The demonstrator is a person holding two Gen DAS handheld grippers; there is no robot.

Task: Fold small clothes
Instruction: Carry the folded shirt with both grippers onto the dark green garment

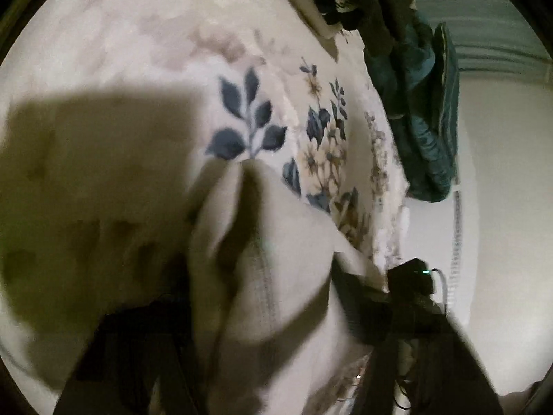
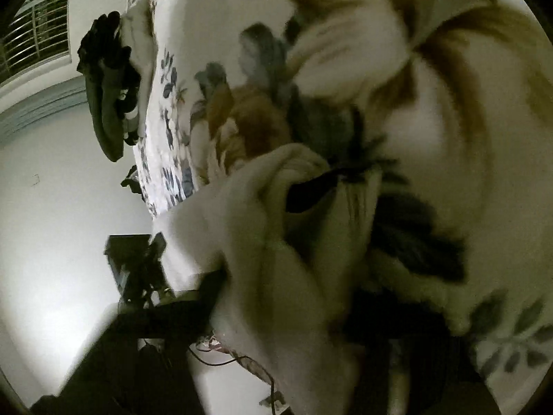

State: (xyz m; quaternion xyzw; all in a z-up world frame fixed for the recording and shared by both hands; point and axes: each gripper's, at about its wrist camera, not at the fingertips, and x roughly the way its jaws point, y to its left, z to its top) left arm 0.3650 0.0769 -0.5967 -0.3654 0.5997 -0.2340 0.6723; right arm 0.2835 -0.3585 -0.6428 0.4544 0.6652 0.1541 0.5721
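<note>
A pale beige garment (image 1: 276,269) hangs bunched between my left gripper's (image 1: 273,314) dark fingers (image 1: 359,297), lifted above a floral bedspread (image 1: 249,117). The left gripper is shut on its cloth. In the right wrist view the same beige garment (image 2: 276,235) is gathered in folds at my right gripper (image 2: 293,314), which is shut on it; the fingers (image 2: 193,307) are mostly covered by cloth. The other gripper (image 2: 138,266) shows at the left of that view. Both views are blurred by motion.
A pile of dark and teal clothes (image 1: 414,79) lies at the bedspread's far edge; it appears dark in the right wrist view (image 2: 110,86). A white wall (image 1: 501,173) lies beyond the bed. A barred window (image 2: 38,31) is at the upper left.
</note>
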